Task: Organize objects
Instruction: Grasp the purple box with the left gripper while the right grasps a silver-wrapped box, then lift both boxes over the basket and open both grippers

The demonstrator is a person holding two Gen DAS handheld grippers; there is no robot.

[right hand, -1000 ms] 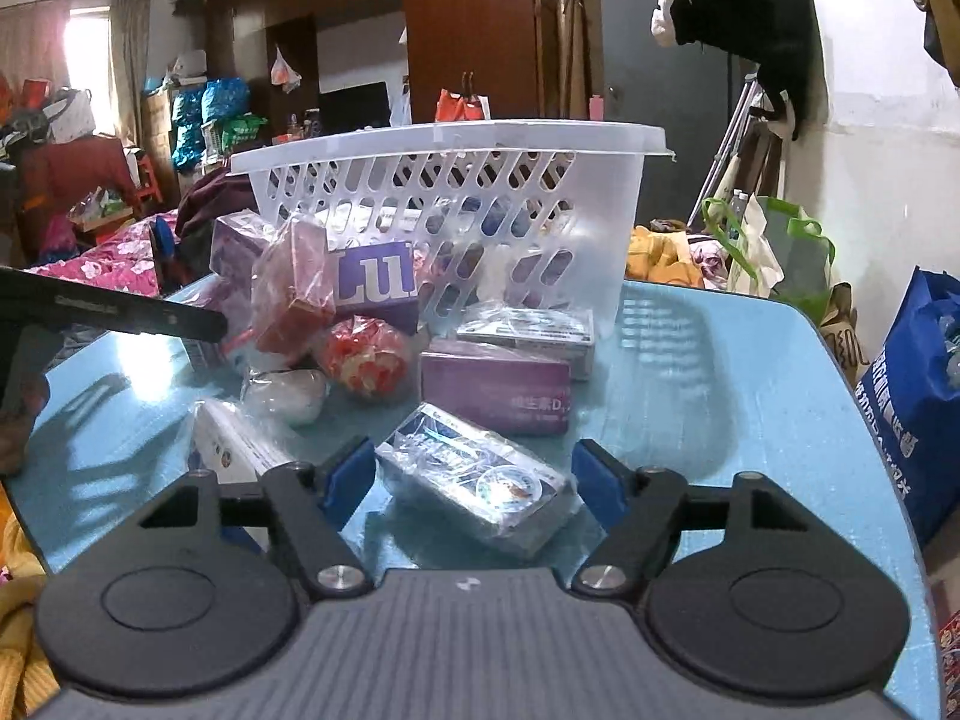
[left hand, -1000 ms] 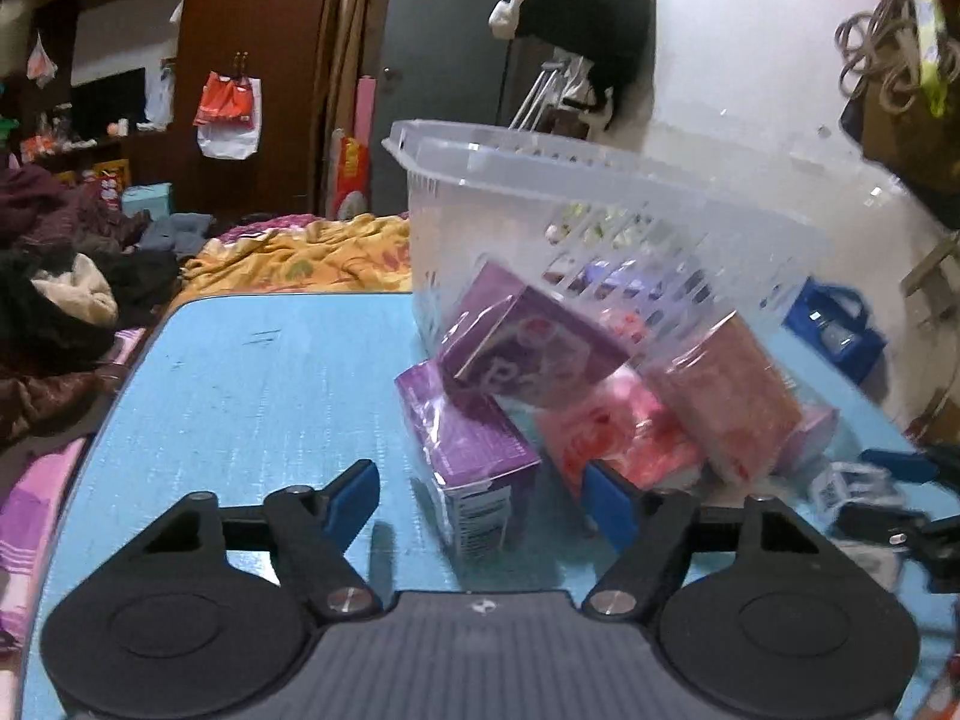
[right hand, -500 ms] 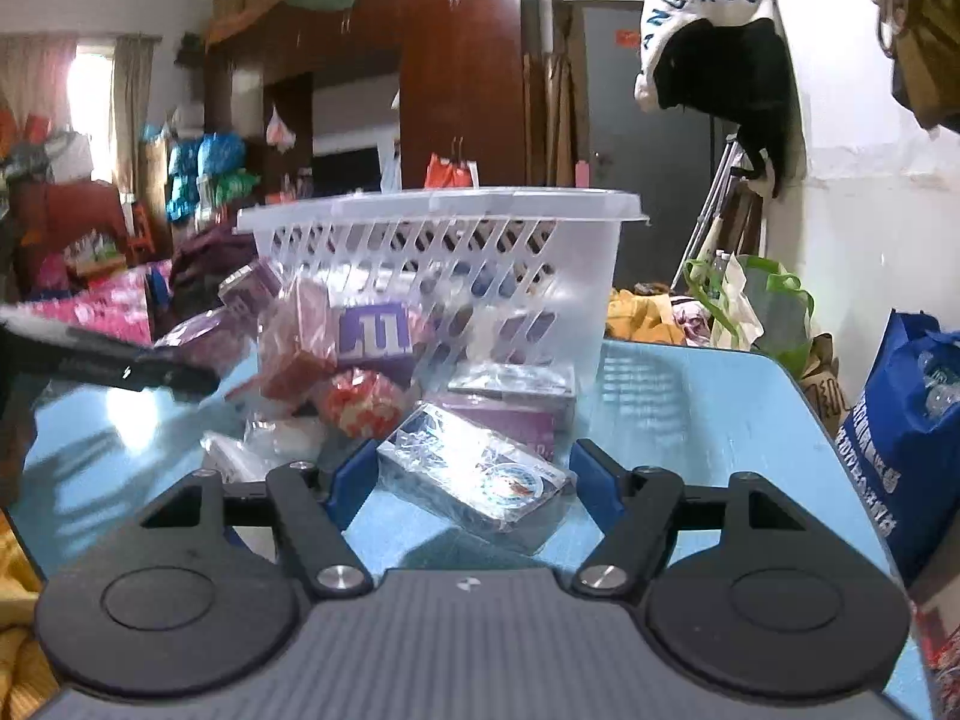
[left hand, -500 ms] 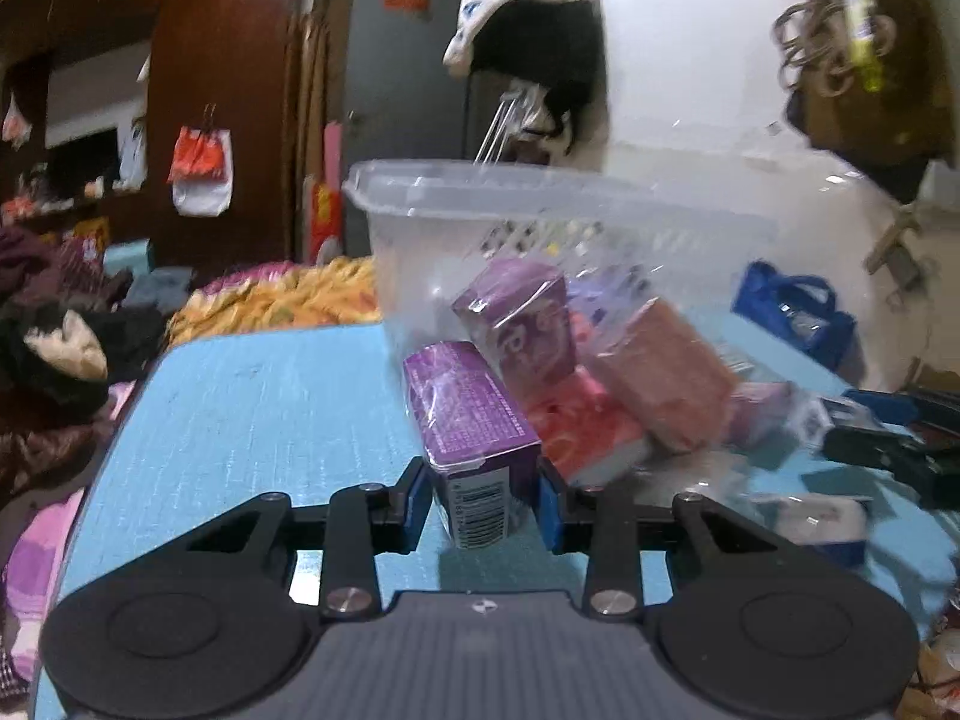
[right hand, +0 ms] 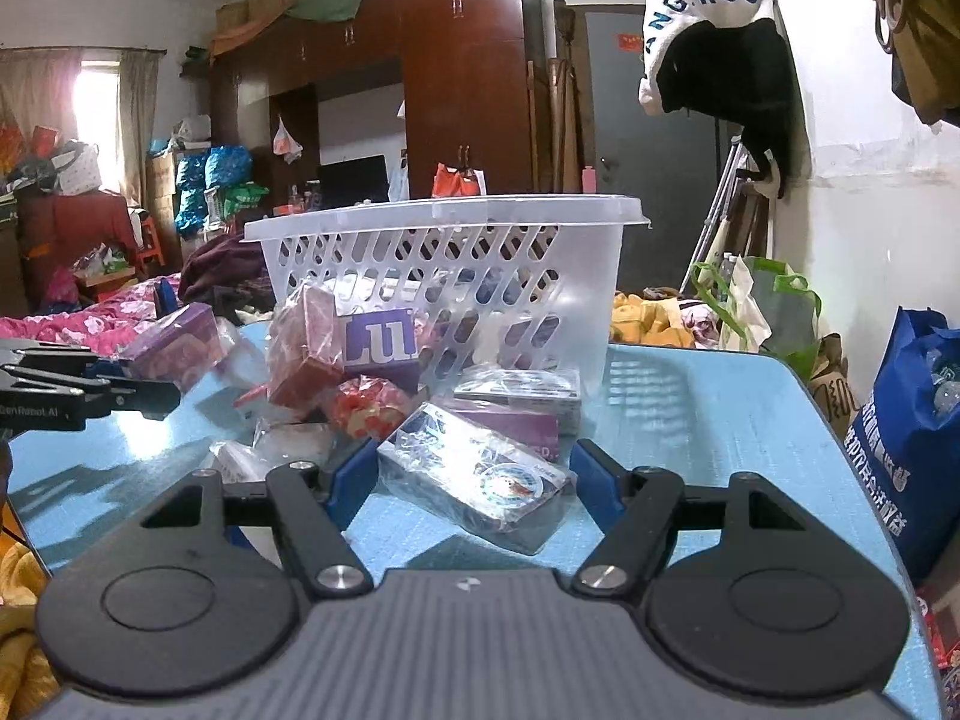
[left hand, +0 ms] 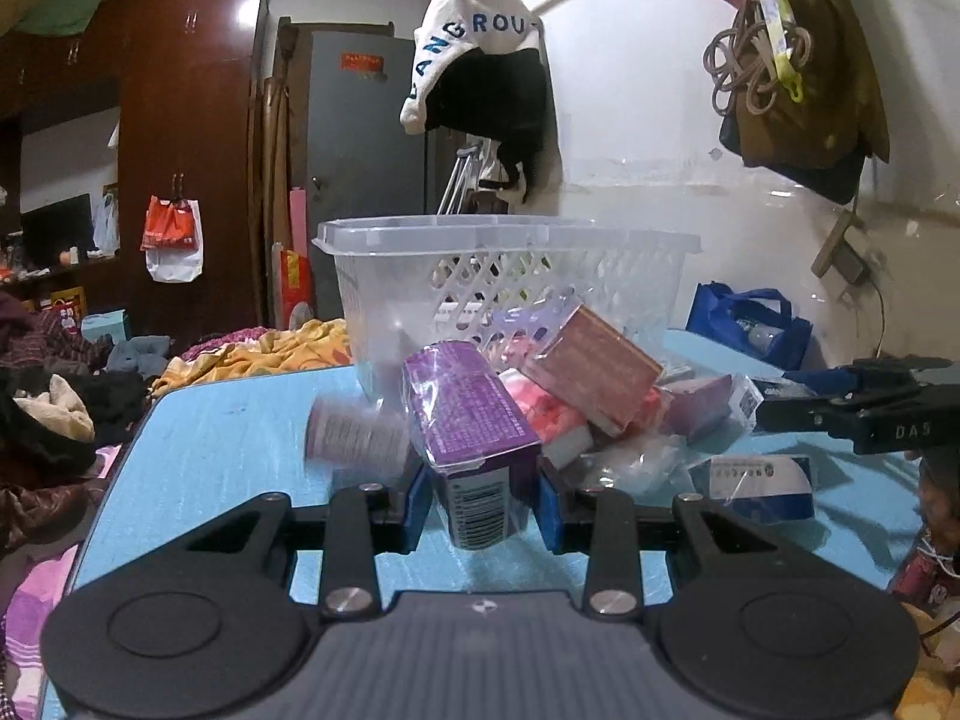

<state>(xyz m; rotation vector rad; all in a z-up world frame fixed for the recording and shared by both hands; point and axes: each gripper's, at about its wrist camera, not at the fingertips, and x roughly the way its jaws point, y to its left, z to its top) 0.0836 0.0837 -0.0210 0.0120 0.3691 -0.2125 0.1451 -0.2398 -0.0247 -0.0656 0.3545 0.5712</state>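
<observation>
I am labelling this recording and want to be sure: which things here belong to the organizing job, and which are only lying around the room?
Job:
- purple box, held by left gripper
- silver pack, between the fingers of the open right gripper
- red box
- basket

Lying about:
- hanging jacket
- blue bag
- wardrobe

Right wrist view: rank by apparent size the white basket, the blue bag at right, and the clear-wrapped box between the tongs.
1. white basket
2. blue bag
3. clear-wrapped box, though nearness to the camera enlarges it
</observation>
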